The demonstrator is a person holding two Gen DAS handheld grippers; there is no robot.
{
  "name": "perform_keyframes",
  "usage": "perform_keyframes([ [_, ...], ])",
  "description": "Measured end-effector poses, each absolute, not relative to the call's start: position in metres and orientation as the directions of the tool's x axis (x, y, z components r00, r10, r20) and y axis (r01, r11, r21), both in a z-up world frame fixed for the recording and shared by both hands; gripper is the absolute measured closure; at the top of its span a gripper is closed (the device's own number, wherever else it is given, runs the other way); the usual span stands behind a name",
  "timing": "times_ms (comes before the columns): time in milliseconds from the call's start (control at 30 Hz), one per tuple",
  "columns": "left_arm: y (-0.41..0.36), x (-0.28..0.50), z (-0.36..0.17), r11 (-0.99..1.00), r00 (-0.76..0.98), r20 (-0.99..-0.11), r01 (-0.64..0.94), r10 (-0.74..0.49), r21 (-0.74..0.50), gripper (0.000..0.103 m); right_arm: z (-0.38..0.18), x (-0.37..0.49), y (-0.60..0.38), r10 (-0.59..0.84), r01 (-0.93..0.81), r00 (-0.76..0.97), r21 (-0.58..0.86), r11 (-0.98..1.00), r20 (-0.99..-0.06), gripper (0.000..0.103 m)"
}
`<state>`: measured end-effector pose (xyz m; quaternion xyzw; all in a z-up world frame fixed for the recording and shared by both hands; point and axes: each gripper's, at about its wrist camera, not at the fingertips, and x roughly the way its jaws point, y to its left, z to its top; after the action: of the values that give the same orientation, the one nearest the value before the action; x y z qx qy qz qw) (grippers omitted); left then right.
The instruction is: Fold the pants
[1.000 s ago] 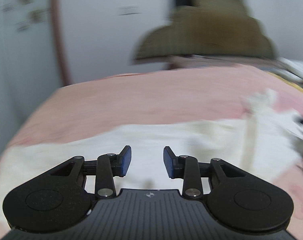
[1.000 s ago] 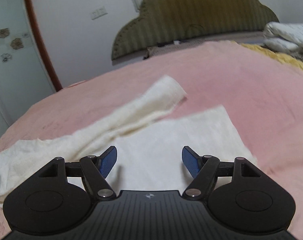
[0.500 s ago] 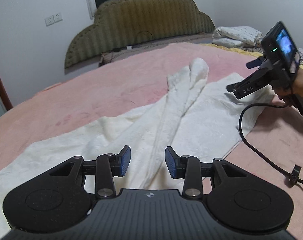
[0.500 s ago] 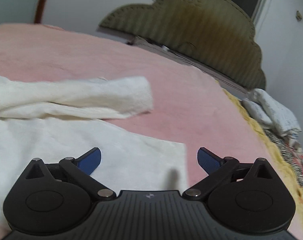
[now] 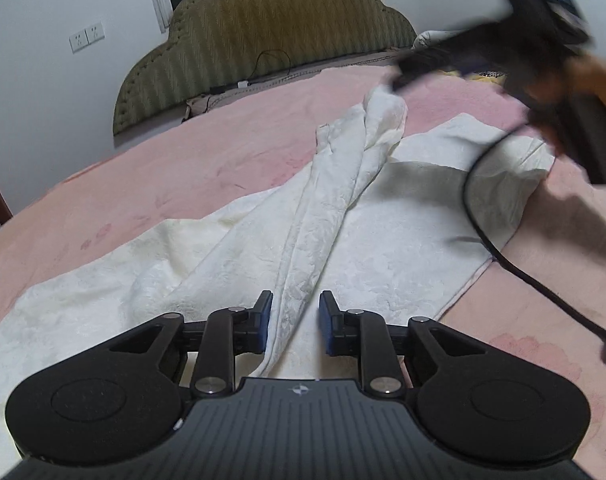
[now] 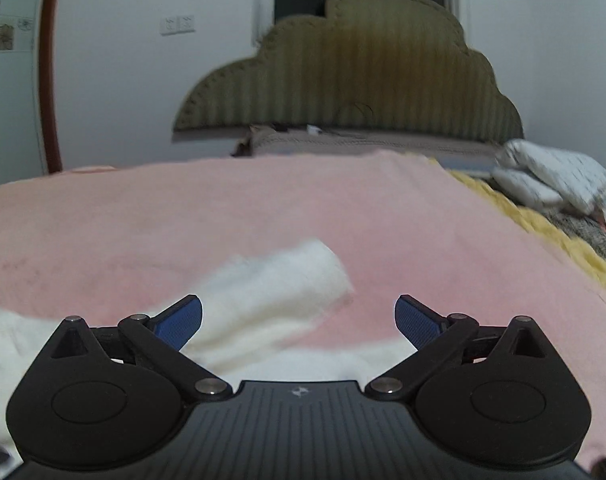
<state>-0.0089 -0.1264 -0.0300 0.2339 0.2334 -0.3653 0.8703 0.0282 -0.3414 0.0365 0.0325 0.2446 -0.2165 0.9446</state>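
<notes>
Pants (image 5: 303,232) spread mid-bed, one leg bunched over the other, unfolded.
Left tool (image 5: 293,322) straddles the bunched leg, spread, not pinching; right tool (image 6: 299,320), wide apart, nears its cuff and must grip there.

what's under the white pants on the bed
The white pants lie on a pink bedspread, visible all round them. Whatever is beneath the cloth itself is covered and cannot be seen.

Cream pants (image 5: 303,216) spread on bed, one leg bunched lengthwise.
</notes>
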Motion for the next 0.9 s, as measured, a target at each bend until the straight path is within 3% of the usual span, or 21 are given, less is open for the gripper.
perform_keyframes([
  [167,-0.124,-0.007,-0.033,0.627,0.623,-0.566,0.747,-0.54,0.224,0.082,0.023,0.103,-0.317,-0.418,0.328,0.696,-0.258,0.908,-0.584,0.0],
  [367,-0.12,-0.001,-0.034,0.63,0.604,-0.567,0.755,-0.56,0.182,0.081,-0.004,0.126,-0.32,-0.353,0.262,0.658,-0.237,0.935,-0.665,0.004],
  [400,-0.119,0.001,-0.034,0.629,0.598,-0.569,0.758,-0.565,0.172,0.075,-0.008,0.125,-0.326,-0.354,0.269,0.646,-0.231,0.935,-0.676,0.008],
  [433,-0.119,0.002,-0.034,0.63,0.594,-0.569,0.759,-0.568,0.164,0.075,-0.01,0.125,-0.334,-0.344,0.276,0.64,-0.212,0.937,-0.687,0.019],
  [500,-0.117,0.004,-0.035,0.631,0.589,-0.571,0.761,-0.572,0.152,0.074,-0.009,0.118,-0.35,-0.278,0.274,0.654,-0.122,0.954,-0.704,0.025],
  [600,-0.118,0.005,-0.035,0.633,0.59,-0.57,0.759,-0.572,0.151,0.074,-0.004,0.107,-0.353,-0.201,0.255,0.679,-0.03,0.966,-0.706,0.053],
  [633,-0.118,0.005,-0.035,0.633,0.59,-0.57,0.759,-0.572,0.152,0.074,-0.002,0.105,-0.356,-0.186,0.266,0.685,0.003,0.964,-0.705,0.069],
  [700,-0.118,0.005,-0.035,0.633,0.591,-0.57,0.759,-0.572,0.151,0.074,0.002,0.098,-0.364,-0.162,0.299,0.709,0.085,0.95,-0.687,0.08],
  [733,-0.117,0.005,-0.035,0.637,0.595,-0.568,0.756,-0.569,0.154,0.082,0.004,0.095,-0.372,-0.144,0.319,0.723,0.142,0.937,-0.676,0.088],
  [900,-0.113,0.005,-0.033,0.659,0.611,-0.56,0.738,-0.559,0.148,0.096,0.013,0.05,-0.397,-0.068,0.35,0.812,0.39,0.852,-0.579,0.095],
])
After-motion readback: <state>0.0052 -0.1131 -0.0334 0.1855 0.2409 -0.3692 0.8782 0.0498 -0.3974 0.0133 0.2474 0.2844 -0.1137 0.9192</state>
